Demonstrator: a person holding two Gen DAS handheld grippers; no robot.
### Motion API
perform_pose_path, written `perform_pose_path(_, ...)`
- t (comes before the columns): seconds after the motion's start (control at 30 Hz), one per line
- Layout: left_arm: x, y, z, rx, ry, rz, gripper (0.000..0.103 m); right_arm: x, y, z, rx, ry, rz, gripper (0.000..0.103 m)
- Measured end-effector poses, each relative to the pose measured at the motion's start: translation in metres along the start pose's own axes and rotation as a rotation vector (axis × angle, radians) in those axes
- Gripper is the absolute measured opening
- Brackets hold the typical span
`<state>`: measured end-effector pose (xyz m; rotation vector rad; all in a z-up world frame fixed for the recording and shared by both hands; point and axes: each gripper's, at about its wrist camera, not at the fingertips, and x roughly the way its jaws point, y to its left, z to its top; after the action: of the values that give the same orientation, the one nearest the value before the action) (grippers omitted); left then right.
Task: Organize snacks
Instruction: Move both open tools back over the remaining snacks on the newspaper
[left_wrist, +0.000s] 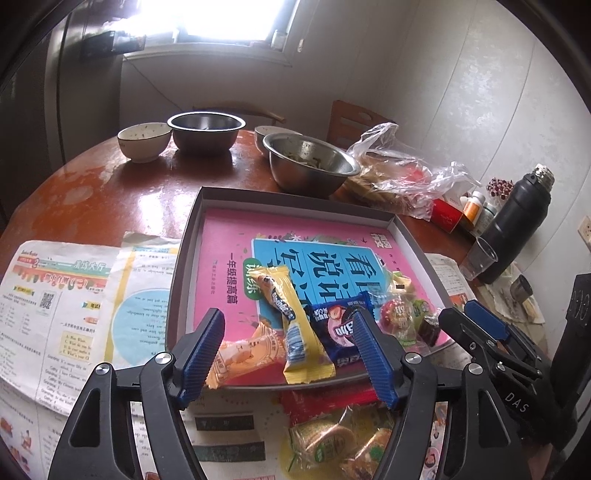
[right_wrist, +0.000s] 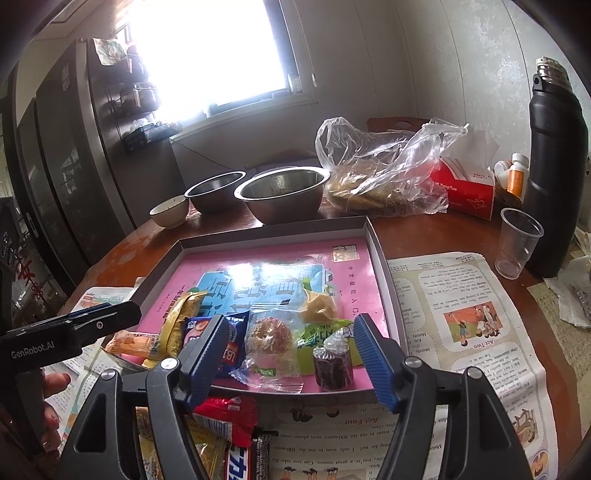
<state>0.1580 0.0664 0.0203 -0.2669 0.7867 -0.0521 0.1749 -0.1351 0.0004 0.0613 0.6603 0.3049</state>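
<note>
Both claws parted over the near rim of the snack tray.

Left claw and right claw hang empty; wrapped snacks crowd the tray's near edge, its far half bare, more packets on the surface.

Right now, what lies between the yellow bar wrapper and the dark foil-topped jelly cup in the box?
In the right wrist view, between the yellow bar wrapper and jelly cup lie a blue cookie packet and a clear-wrapped round snack.
</note>
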Motion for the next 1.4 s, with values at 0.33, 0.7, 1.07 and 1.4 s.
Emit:
perform_pose_path(0.33,-0.011,0.000,-0.009,0.002,0.009,0.013,0.075,-0.011,0.004,-0.004,-0.006,-0.007,0.017,0.072)
perform_pose_path(0.7,-0.016,-0.004,-0.022,0.022,0.037,0.010,0.075,-0.022,0.006,-0.014,-0.017,0.001,0.023,0.072)
perform_pose_path(1.07,-0.016,-0.009,-0.036,0.039,0.073,0.006,0.075,-0.032,0.000,-0.030,-0.020,0.032,0.015,0.072)
perform_pose_path(1.4,-0.011,-0.008,-0.051,0.043,0.117,0.006,0.075,-0.033,-0.006,-0.053,-0.026,0.090,0.008,0.072)
